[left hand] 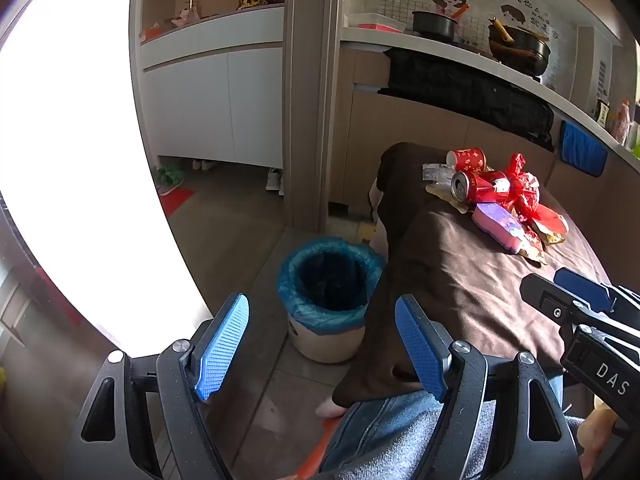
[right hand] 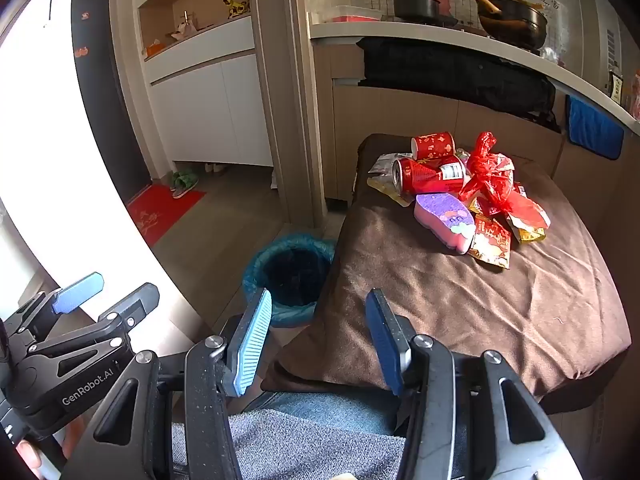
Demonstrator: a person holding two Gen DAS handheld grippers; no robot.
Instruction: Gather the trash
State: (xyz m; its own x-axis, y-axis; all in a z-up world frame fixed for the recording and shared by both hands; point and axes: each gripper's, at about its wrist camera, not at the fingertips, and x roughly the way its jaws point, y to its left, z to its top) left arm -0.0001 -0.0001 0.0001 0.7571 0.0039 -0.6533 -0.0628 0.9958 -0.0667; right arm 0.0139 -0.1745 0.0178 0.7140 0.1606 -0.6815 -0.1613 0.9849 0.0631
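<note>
Trash sits in one pile at the far end of a table covered with a brown cloth [right hand: 460, 304]: a red paper cup [right hand: 434, 145] on its side, a red can [right hand: 428, 176] on its side, a pink-and-purple sponge [right hand: 444, 217], a knotted red plastic bag [right hand: 494, 178], and foil wrappers [right hand: 490, 242] underneath. Bin [left hand: 328, 296] with a blue liner stands on the floor just beside the table's left edge, and looks empty.

Left gripper [left hand: 322, 346] is spread wide, nothing between the blue pads, hanging over the bin and the table corner. Right gripper [right hand: 318, 342] is partly open, also empty, aimed at the cloth well short of the pile.

Handling guesses: everything looks light. The can is stiff but round and slick, so pinch across the body mid-length. The cup crushes easily, so take it at the rim with a soft squeeze. The sponge is soft and grippy, the easiest pick. The bag is best grabbed at the knot. Wrappers are flat and slippery, likely to need an edge pinch.
</note>
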